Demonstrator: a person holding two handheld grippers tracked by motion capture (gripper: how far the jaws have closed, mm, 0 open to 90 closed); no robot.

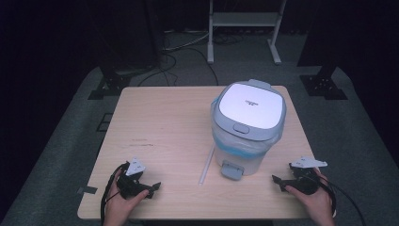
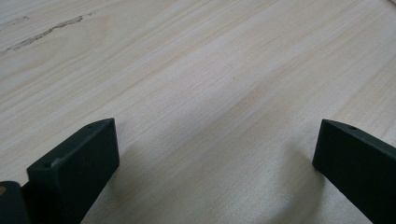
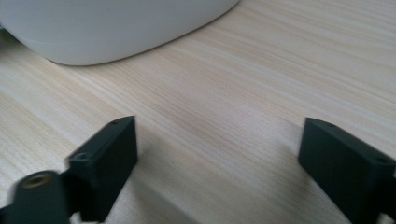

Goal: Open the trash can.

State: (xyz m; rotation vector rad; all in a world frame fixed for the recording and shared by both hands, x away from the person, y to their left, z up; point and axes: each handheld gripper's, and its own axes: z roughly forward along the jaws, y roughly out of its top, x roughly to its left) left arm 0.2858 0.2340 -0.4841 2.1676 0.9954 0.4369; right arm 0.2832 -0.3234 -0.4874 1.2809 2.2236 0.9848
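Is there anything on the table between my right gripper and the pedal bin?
Nothing visible. The right gripper rests open near the table's front right edge, and bare wood runs from it to the pedal bin. The right gripper view shows the same: bare tabletop between the jaws and the bin's white base.

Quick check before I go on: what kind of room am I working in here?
Probably a lab or recording studio rather than a home. A lone wooden table stands on grey carpet with dark surroundings, loose cables run across the floor behind it, and a white metal stand sits at the back. A pedal bin stands on the table.
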